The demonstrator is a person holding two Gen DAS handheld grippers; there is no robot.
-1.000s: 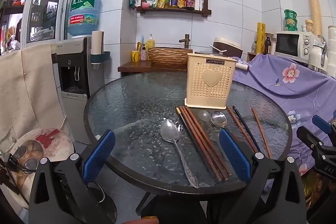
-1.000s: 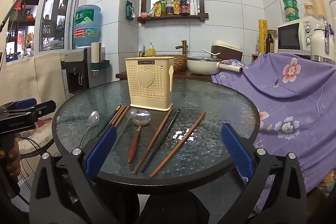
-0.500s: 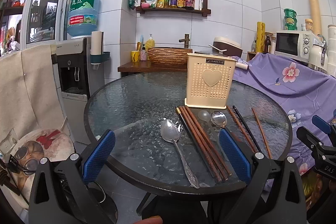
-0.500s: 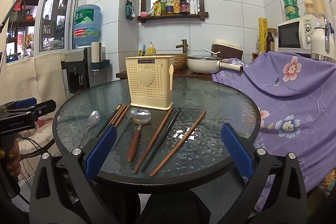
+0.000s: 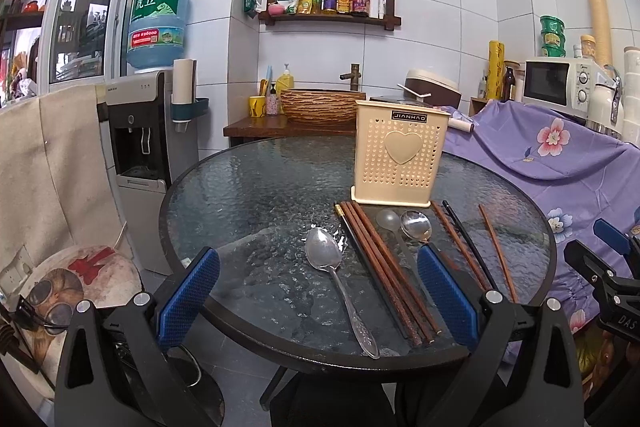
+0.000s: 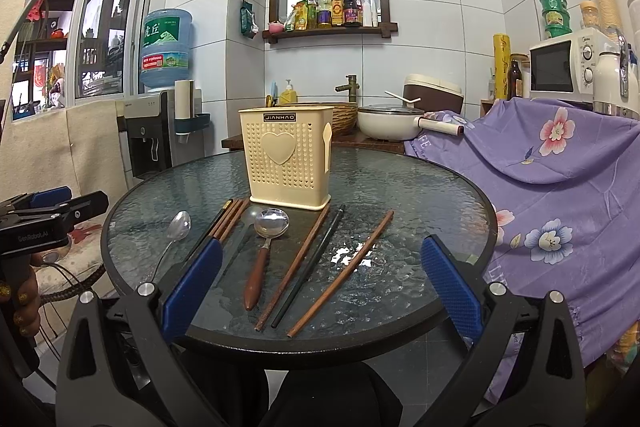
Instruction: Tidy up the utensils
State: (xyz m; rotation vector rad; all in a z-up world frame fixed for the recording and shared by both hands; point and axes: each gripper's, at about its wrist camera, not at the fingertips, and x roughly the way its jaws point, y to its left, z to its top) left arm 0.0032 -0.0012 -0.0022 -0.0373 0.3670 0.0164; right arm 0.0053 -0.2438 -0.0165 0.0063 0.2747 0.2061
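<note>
Right wrist view: right gripper (image 6: 320, 287) spread wide, empty, low in frame; left gripper (image 5: 318, 293) likewise spread. Chopsticks (image 6: 342, 273) and spoons (image 6: 272, 221) lie mid-frame on the desk (image 6: 420, 187) before the holder (image 6: 286, 159).

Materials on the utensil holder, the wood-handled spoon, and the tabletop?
Utensil holder: looks like matte cream plastic, moulded perforations and a raised heart. Wood-handled spoon: shiny metal bowl that mirrors light, with a smooth reddish-brown handle, probably wood. Tabletop: seemingly textured glass, rippled and glossy, in a dark rim.
</note>
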